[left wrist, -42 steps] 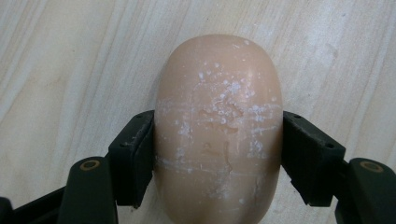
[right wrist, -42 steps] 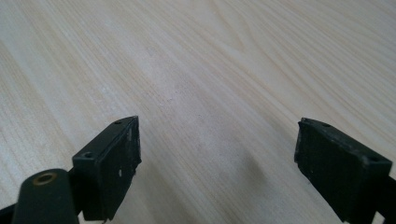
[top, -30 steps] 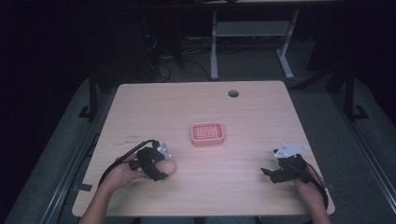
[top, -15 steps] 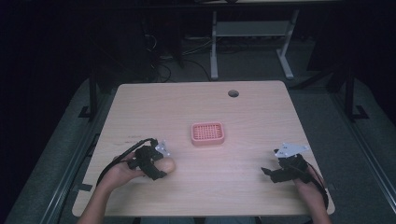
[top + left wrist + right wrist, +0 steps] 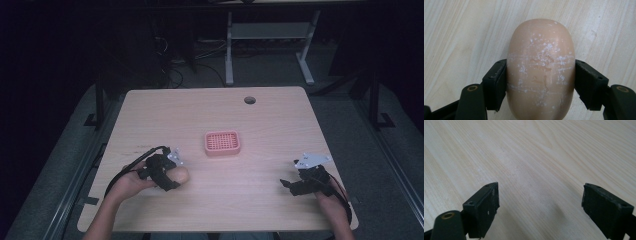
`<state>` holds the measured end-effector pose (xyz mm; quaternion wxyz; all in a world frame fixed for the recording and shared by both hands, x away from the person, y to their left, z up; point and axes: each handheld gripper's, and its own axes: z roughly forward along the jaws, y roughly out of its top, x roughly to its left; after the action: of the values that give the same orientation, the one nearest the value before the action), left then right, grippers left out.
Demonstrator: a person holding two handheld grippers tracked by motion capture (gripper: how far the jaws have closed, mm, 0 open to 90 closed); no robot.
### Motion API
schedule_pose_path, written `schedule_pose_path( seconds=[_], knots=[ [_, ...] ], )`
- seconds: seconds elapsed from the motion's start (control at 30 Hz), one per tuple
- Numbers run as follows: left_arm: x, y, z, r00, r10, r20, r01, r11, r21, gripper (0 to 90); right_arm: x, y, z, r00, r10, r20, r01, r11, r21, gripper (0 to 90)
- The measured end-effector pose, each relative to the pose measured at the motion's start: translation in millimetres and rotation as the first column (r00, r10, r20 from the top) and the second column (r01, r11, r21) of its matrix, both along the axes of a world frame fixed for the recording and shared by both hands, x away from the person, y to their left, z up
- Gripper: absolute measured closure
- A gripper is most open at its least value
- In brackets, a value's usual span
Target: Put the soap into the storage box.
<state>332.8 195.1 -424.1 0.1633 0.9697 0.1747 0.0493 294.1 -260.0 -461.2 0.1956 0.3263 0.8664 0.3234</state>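
the left gripper (image 5: 167, 175) has its two jaws pressed against the long sides of a peach-coloured bar of soap (image 5: 541, 70), so it is closed on the bar across its narrow width. in the left gripper view the soap sits squarely between the jaws, its rounded far end reaching out ahead of them and its near end running back toward the gripper body, with the wooden table (image 5: 461, 30) directly beneath. whether the bar rests on the wood or is lifted just off it cannot be told.

the soap looks like a stiff, solid lump, fairly light, smooth and rounded, with white scuffs and scratch lines across its top. i judge it slippery: curved flanks could squirt out forward if squeezed hard. the present hold, at mid-length on the flattest part of the sides, seems the safest place.

a pink slotted soap dish (image 5: 222, 143) lies ahead and to the right of the left gripper, apart from it.

the right gripper (image 5: 540, 205) is wide open and holds nothing, bare wood between its jaws.
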Motion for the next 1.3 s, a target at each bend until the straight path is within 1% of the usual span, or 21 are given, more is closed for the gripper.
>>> schedule_pose_path(
  seconds=[0.2, 0.47, 0.6, 0.67, 0.7, 0.8, 0.93, 0.97, 1.0, 1.03, 1.23, 1.3],
  knots=[
    [0.5, -0.2, 0.7, 1.0000, 0.001, -0.003, -0.001, 1.0000, -0.002, 32.1, -0.2, 0.1, 0.0, 1.0000, 0.000, 0.001, 0.000, 1.000, 0.001, 13.9],
    [3.8, -3.7, 5.7, 1.0000, -0.007, 0.001, 0.007, 1.0000, 0.002, 32.1, -0.4, 0.1, 0.2, 1.0000, 0.000, 0.001, 0.000, 1.000, 0.002, 13.9],
    [5.4, -5.7, 8.1, 0.9999, -0.010, 0.004, 0.010, 1.0000, -0.002, 32.2, -0.8, 0.4, 0.7, 1.0000, 0.000, -0.001, 0.000, 1.000, 0.003, 14.0],
    [6.2, -6.3, 9.4, 1.0000, -0.007, 0.000, 0.007, 1.0000, -0.005, 32.2, -0.7, 0.3, 0.5, 1.0000, 0.000, 0.000, 0.000, 1.000, 0.005, 14.0],
    [7.2, -6.6, 10.0, 0.9999, -0.010, 0.004, 0.010, 0.9999, -0.004, 32.1, -0.7, 0.3, 0.6, 1.0000, 0.000, -0.001, 0.000, 1.000, 0.005, 14.0],
    [9.4, -8.2, 12.0, 0.9999, -0.011, 0.000, 0.011, 0.9999, -0.003, 32.1, -1.2, 0.6, 1.0, 1.0000, -0.001, -0.001, 0.001, 1.000, 0.006, 14.0],
    [13.0, -10.6, 15.3, 1.0000, -0.009, -0.003, 0.009, 0.9999, -0.013, 32.1, -1.4, 0.8, 1.2, 1.0000, -0.002, 0.000, 0.002, 1.000, 0.006, 13.9],
    [14.8, -11.0, 16.6, 0.9999, -0.016, 0.001, 0.016, 0.9998, -0.011, 32.2, -1.4, 0.8, 1.1, 1.0000, -0.003, 0.000, 0.003, 1.000, 0.006, 14.0],
    [15.6, -11.5, 17.2, 1.0000, -0.008, -0.005, 0.008, 0.9998, -0.019, 32.1, -1.3, 0.8, 1.1, 1.0000, -0.003, -0.001, 0.003, 1.000, 0.006, 14.0],
    [16.9, -12.0, 17.8, 0.9999, -0.011, -0.003, 0.011, 0.9997, -0.022, 32.1, -1.3, 0.8, 1.1, 1.0000, -0.003, -0.002, 0.003, 1.000, 0.007, 14.0],
    [22.3, -17.8, 20.6, 0.9996, -0.025, -0.011, 0.024, 0.9997, -0.007, 32.1, -1.3, 0.6, 1.4, 1.0000, -0.002, 0.002, 0.002, 1.000, 0.007, 14.0],
    [23.9, -19.6, 21.5, 0.9996, -0.026, -0.009, 0.026, 0.9996, -0.008, 32.2, -1.1, 0.1, 1.4, 1.0000, 0.001, 0.005, -0.001, 1.000, 0.005, 14.0]
  ],
)
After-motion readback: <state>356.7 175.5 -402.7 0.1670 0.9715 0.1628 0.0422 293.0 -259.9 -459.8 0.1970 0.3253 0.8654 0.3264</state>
